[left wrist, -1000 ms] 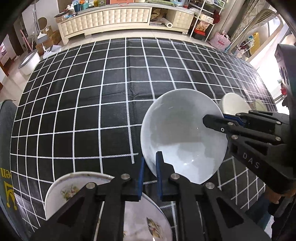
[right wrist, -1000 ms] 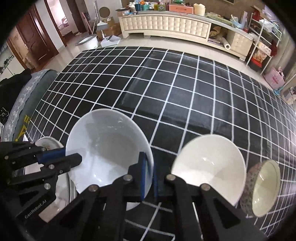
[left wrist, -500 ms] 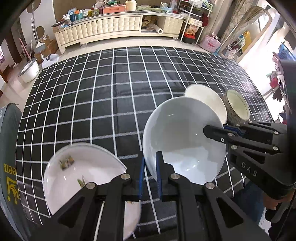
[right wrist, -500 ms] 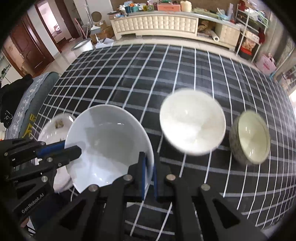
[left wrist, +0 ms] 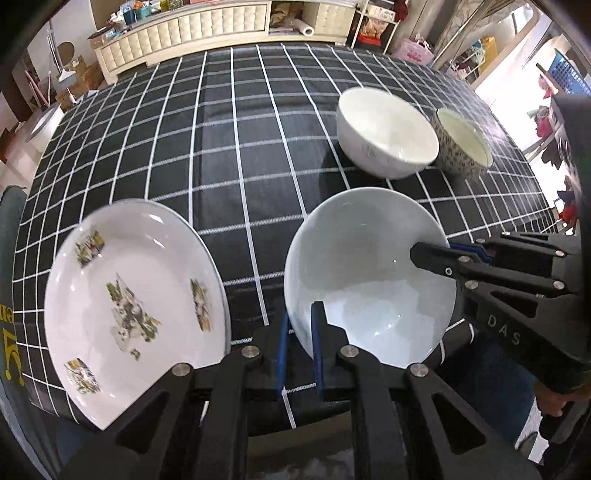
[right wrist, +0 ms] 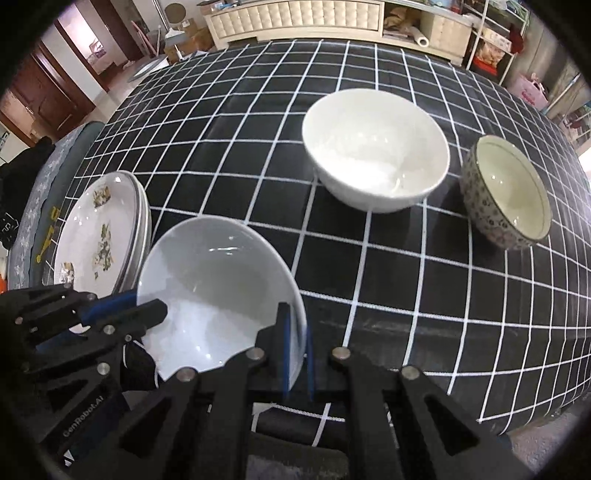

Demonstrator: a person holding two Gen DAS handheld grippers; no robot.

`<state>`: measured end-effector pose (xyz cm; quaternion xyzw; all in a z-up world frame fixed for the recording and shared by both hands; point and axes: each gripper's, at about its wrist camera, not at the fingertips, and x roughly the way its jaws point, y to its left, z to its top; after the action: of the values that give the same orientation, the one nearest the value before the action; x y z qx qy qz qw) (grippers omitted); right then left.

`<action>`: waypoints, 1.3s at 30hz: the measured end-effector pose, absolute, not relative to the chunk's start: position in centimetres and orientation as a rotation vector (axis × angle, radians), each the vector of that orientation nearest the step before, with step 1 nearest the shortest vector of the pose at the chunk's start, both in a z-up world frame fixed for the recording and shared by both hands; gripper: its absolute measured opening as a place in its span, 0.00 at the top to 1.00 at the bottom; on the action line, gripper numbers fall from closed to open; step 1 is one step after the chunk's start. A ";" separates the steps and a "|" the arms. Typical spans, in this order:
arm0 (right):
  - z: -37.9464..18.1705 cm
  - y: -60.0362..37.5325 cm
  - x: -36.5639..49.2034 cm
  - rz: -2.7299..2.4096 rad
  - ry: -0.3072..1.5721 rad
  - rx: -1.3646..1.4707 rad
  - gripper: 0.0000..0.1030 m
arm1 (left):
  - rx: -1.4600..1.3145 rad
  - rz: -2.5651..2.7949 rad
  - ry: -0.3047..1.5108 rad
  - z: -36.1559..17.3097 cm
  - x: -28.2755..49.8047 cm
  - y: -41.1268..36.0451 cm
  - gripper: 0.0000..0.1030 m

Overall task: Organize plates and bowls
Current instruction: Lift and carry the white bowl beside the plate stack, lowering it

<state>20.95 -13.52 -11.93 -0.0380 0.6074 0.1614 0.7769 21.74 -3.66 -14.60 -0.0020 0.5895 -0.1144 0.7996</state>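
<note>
A plain white shallow bowl (left wrist: 369, 280) hangs just above the black checked tablecloth near the table's front edge, held by both grippers. My left gripper (left wrist: 299, 321) is shut on its left rim. My right gripper (right wrist: 297, 325) is shut on its right rim and reaches in from the right in the left wrist view (left wrist: 436, 254). Left of the held bowl (right wrist: 218, 291) lies a stack of flower-printed plates (left wrist: 129, 295). Further back stand a white deep bowl (right wrist: 373, 147) and a speckled patterned bowl (right wrist: 506, 192), side by side.
The black tablecloth with white grid (left wrist: 229, 147) covers the table; its front edge runs just under the grippers. A grey padded seat (right wrist: 55, 166) sits at the left end. A cream sideboard (left wrist: 192, 26) and shelves stand beyond the far edge.
Both grippers have carried the white shallow bowl back toward the table's front edge. The plate stack has come fully into view on the left, and the two bowls now lie farther away.
</note>
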 end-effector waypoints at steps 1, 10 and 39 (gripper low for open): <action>-12.0 -13.5 20.8 0.349 1.312 -0.083 0.90 | -0.008 -0.246 1.274 -14.9 21.8 -3.7 0.90; -13.2 -13.9 21.9 0.324 1.338 -0.079 0.90 | -0.009 -0.255 1.278 -15.5 22.5 -4.0 0.90; -2.2 -16.9 20.0 0.304 1.018 -0.064 0.78 | 0.042 -0.260 1.037 -6.8 20.4 -4.3 0.90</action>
<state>20.04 -16.90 -2.18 -0.0304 0.4852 0.1449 0.8618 20.38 -4.34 -6.76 0.0202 0.4940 -0.1241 0.8603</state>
